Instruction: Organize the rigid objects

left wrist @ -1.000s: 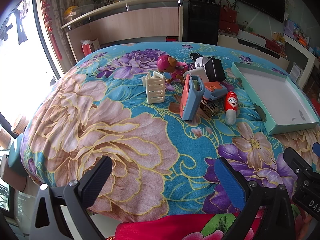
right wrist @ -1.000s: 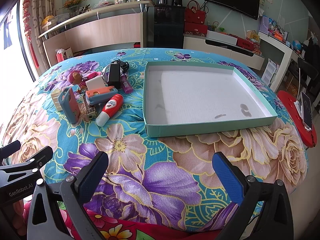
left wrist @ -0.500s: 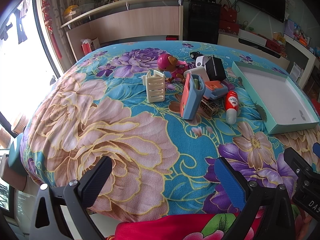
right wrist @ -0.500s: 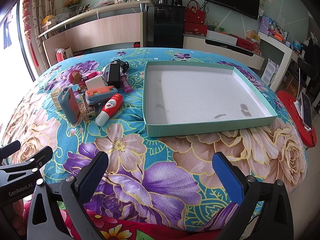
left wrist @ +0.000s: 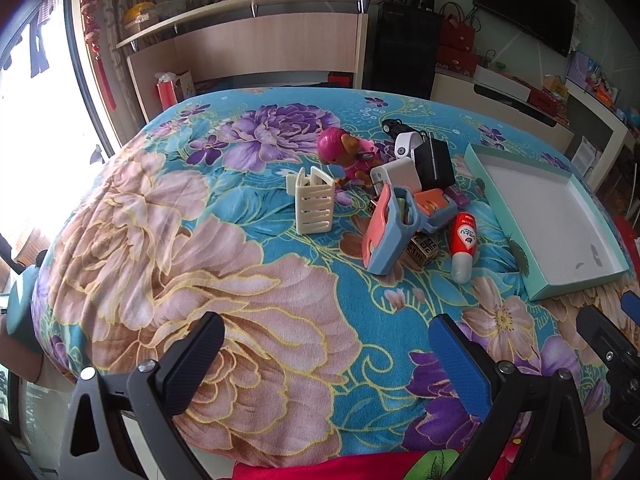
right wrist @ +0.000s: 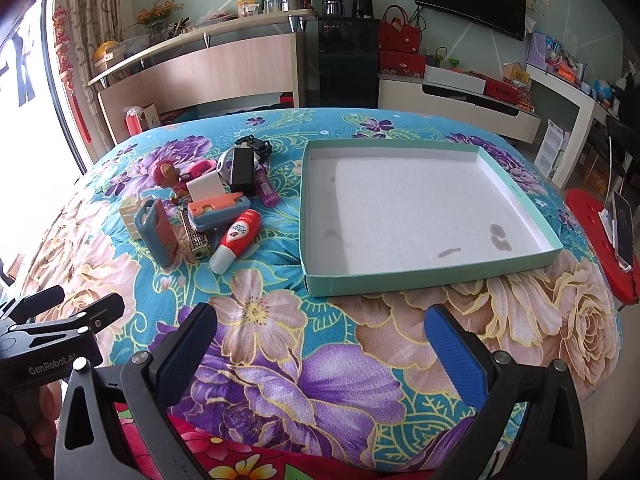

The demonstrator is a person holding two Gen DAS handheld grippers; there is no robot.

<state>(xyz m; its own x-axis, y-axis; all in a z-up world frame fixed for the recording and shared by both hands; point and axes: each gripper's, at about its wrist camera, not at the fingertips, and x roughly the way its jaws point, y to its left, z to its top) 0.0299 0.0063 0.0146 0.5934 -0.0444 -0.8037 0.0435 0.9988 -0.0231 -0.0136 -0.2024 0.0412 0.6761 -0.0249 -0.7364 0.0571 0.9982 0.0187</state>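
A pile of small rigid objects lies on the floral table: a cream slotted holder point(left wrist: 314, 205), a blue-and-pink case point(left wrist: 386, 236), a red-and-white bottle point(left wrist: 463, 245), a pink toy figure point(left wrist: 344, 154), a black box point(left wrist: 434, 162). The bottle point(right wrist: 236, 240) and case point(right wrist: 158, 230) also show in the right wrist view. A shallow teal tray point(right wrist: 516, 196) with a white floor sits right of the pile; its rim shows in the left wrist view point(left wrist: 504, 216). My left gripper point(left wrist: 326, 354) is open and empty at the near table edge. My right gripper point(right wrist: 320, 346) is open and empty in front of the tray.
A wooden counter point(right wrist: 224, 68) and a black cabinet point(right wrist: 348, 60) stand behind the table. A red stool with a phone point(right wrist: 616, 236) stands at the right. A bright window is at the left. The left gripper's body point(right wrist: 52, 340) shows at the right view's lower left.
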